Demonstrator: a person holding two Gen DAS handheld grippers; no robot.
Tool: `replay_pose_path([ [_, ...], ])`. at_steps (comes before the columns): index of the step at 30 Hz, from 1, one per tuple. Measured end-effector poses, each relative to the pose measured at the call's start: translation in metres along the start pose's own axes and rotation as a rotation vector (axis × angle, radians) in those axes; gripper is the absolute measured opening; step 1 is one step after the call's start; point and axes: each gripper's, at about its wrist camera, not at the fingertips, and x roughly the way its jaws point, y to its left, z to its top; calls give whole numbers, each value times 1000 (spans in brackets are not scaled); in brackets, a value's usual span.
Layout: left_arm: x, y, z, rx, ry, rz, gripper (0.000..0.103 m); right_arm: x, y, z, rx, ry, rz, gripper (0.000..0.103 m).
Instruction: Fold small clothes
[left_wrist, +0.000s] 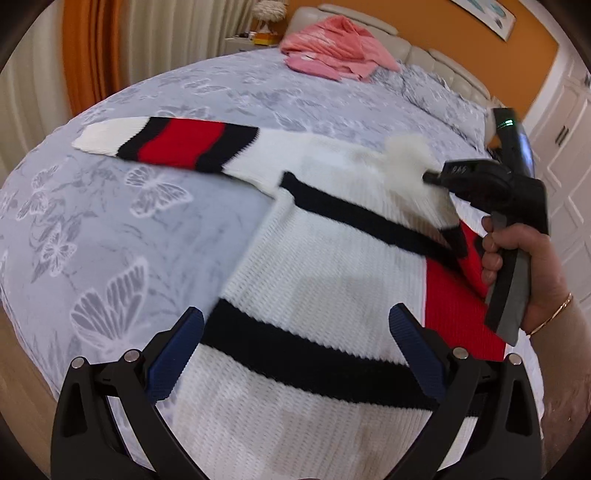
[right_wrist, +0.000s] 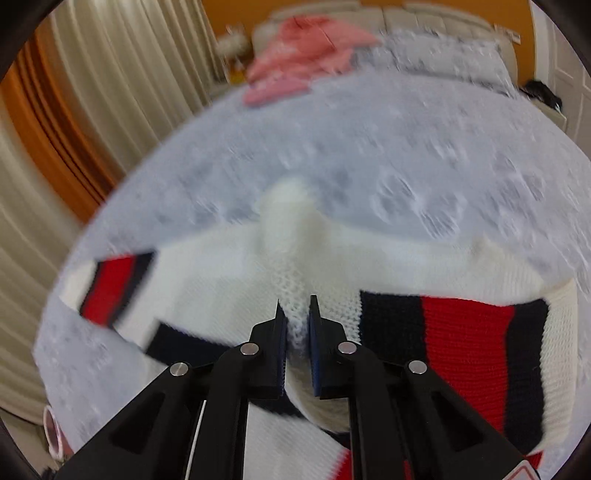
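One sleeve of the striped sweater (left_wrist: 325, 266) is pinched white-knit in the right gripper (right_wrist: 295, 314); the left gripper (left_wrist: 295, 332) is held open. Most folding is judged unfinished.

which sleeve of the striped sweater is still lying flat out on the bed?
The sleeve stretched toward the orange curtain, off the left gripper. The other sleeve is folded over the body, beside the right gripper pinching white knit.

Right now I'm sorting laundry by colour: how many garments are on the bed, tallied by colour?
White sweater with red and black stripes: 1
Pink garments, piled by the headboard, separate pieces indistinguishable: 1 pile
Total: 2 on the bedspread
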Motion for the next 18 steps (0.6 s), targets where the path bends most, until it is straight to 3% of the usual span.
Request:
replay_pose_path([
  [1, 1, 3, 3, -12, -1, -3, 98, 13, 7, -2, -16, 25, 2, 22],
  [2, 2, 7, 6, -26, 0, -9, 98, 41, 15, -9, -49, 116, -5, 34],
  [4, 4, 15, 12, -58, 3, -26, 98, 73, 21, -21, -97, 246, -87, 27],
  [5, 4, 20, 15, -74, 2, -40, 98, 67, 23, -24, -102, 212, -106, 30],
  [7, 6, 38, 22, -125, -1, -60, 98, 38, 21, -29, -58, 119, -63, 30],
  [10, 25, 85, 42, -264, 17, -65, 98, -14, 4, -49, 27, 60, -20, 37],
  [12, 39, 120, 64, -345, -10, -28, 98, -43, -11, -69, 56, 40, -29, 47],
  [16, 83, 203, 128, -558, -81, 93, 98, -84, -41, -112, 87, 65, -90, 49],
  [18, 106, 229, 146, -627, -69, 132, 94, -104, -44, -131, 68, 65, -141, 52],
])
